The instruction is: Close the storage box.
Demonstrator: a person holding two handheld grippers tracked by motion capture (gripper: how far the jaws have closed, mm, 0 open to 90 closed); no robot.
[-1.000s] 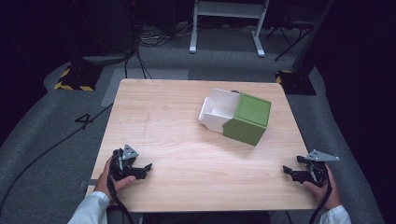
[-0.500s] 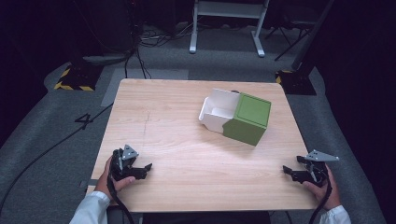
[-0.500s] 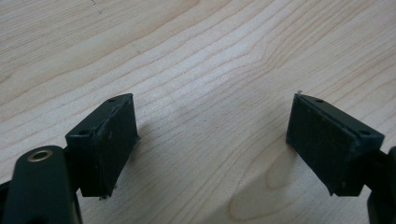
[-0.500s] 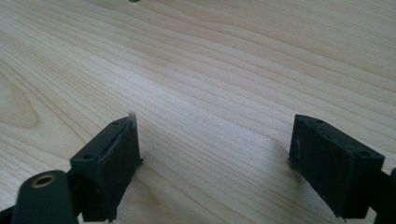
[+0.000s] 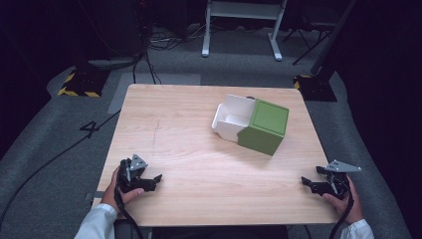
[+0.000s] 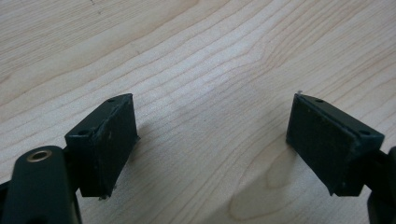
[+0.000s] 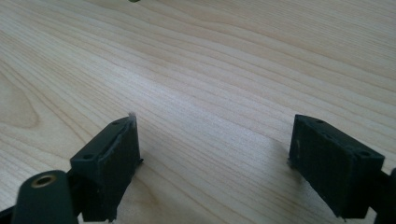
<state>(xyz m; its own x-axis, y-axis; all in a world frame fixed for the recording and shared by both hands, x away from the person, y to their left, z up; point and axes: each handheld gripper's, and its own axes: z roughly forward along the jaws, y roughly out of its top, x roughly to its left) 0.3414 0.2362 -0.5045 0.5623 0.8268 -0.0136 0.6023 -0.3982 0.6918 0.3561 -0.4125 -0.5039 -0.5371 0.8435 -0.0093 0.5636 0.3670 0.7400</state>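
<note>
You're working in a recording lab or studio: a lone wooden bench (image 5: 199, 129) stands on grey carpet (image 5: 45, 164), black drapes darken the frame's edges, cables (image 5: 154, 42) trail at upper left, hazard-striped tape (image 5: 74, 92) marks the floor, and a white stand (image 5: 241, 22) sits top centre.

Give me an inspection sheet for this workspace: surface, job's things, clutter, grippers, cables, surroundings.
Surface: light wooden table, bare apart from the box.
Job's things: white box with a green part over its right end, right of centre, far half.
Clutter: nothing seen.
Grippers: left gripper and right gripper at the near corners, each in a hand, jaws apart, nothing between them.
Cables: one trails from each gripper; others lie on the floor behind the table.
Surroundings: grey floor, white stand legs, hazard-striped blocks.
</note>
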